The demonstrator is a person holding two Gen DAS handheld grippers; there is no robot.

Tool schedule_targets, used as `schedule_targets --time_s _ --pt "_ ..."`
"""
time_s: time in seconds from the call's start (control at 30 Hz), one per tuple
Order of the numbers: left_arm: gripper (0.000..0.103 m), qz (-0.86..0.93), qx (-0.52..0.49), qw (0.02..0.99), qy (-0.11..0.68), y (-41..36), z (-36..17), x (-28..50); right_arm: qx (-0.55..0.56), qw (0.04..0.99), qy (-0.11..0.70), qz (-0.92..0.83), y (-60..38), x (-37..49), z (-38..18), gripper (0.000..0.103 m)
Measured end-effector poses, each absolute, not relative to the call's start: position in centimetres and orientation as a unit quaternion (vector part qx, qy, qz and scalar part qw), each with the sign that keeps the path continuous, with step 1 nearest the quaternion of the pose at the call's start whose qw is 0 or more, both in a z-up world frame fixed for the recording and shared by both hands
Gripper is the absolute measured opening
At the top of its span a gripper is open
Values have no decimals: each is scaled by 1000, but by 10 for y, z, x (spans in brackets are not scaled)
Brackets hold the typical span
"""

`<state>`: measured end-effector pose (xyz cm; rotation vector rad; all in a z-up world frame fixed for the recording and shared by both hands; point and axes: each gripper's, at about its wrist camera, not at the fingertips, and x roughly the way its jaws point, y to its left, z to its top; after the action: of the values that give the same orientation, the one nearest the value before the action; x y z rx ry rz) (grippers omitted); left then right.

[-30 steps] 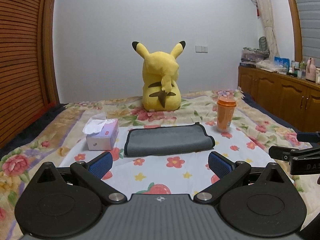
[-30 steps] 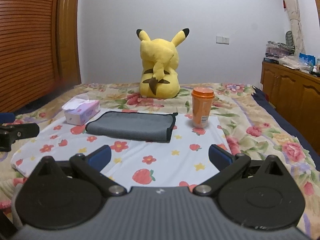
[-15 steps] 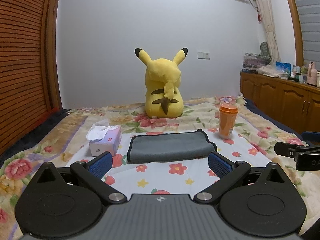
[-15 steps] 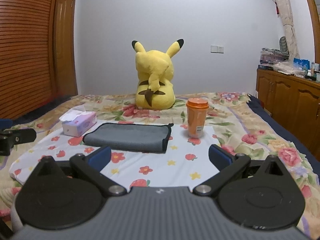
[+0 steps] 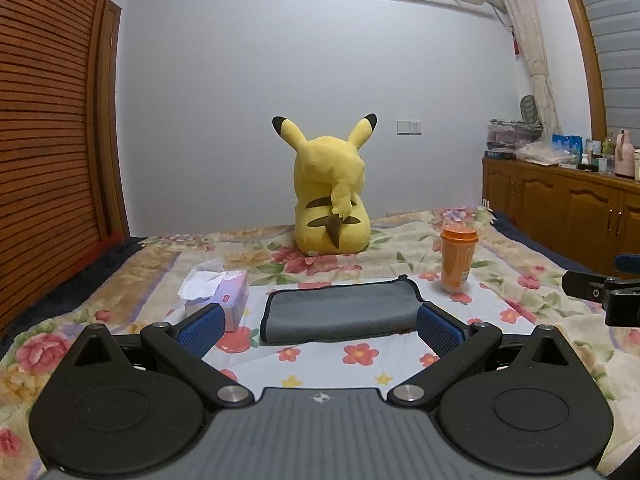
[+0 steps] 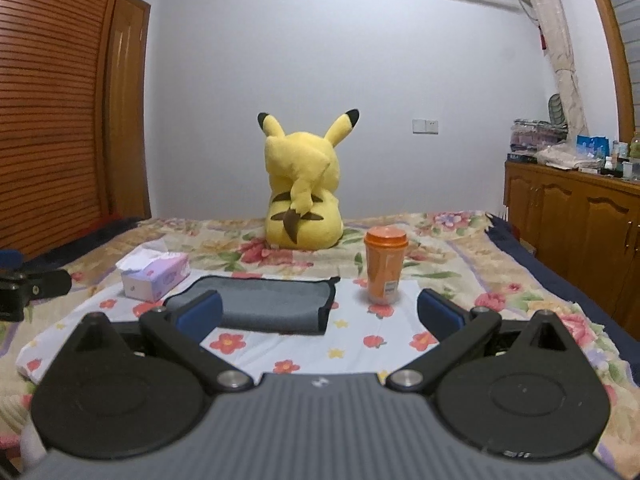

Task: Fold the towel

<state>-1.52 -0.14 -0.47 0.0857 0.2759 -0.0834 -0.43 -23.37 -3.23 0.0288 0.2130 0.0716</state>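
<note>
A grey towel [image 5: 340,312] with dark edging lies folded flat on the white flowered sheet [image 5: 360,364] on the bed; it also shows in the right wrist view [image 6: 272,306]. My left gripper [image 5: 320,330] is open and empty, held back from the towel's near edge. My right gripper [image 6: 318,314] is open and empty, also back from the towel, to its right. The right gripper's tip shows at the right edge of the left wrist view [image 5: 600,292], and the left gripper's tip at the left edge of the right wrist view [image 6: 32,288].
A tissue box [image 5: 224,296] stands left of the towel and an orange cup [image 5: 458,258] right of it. A yellow plush toy [image 5: 332,200] sits behind. Wooden cabinets [image 5: 568,212] run along the right, a slatted wooden door [image 5: 48,120] on the left.
Both grippers have tilted upward and drawn back a little, so the towel and bed sit lower in both views. The towel has not moved. Both stay open.
</note>
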Motion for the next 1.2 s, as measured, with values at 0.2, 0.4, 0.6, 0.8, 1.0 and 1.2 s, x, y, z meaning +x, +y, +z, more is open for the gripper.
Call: schedule_targets --time_s 0.2,0.4,0.6,0.8,1.0,1.2 --pt "103 -40 42 989 133 -2 -5 -18 17 994 105 31 -234 -3 -33 103" --pt "103 -41 44 989 134 -2 -5 -19 16 994 106 33 -234 -4 -33 103" --pt "103 -40 43 989 134 -2 -5 -19 16 994 107 33 -233 -4 -34 103" --pt "103 -41 43 989 133 -2 -5 -19 15 994 108 33 -233 -4 -34 103" --pt "103 -41 43 989 134 -2 -5 -18 16 994 108 33 -233 -4 -34 103" --pt "103 -41 43 989 134 -2 -5 -19 15 994 107 33 -233 -4 -34 103"
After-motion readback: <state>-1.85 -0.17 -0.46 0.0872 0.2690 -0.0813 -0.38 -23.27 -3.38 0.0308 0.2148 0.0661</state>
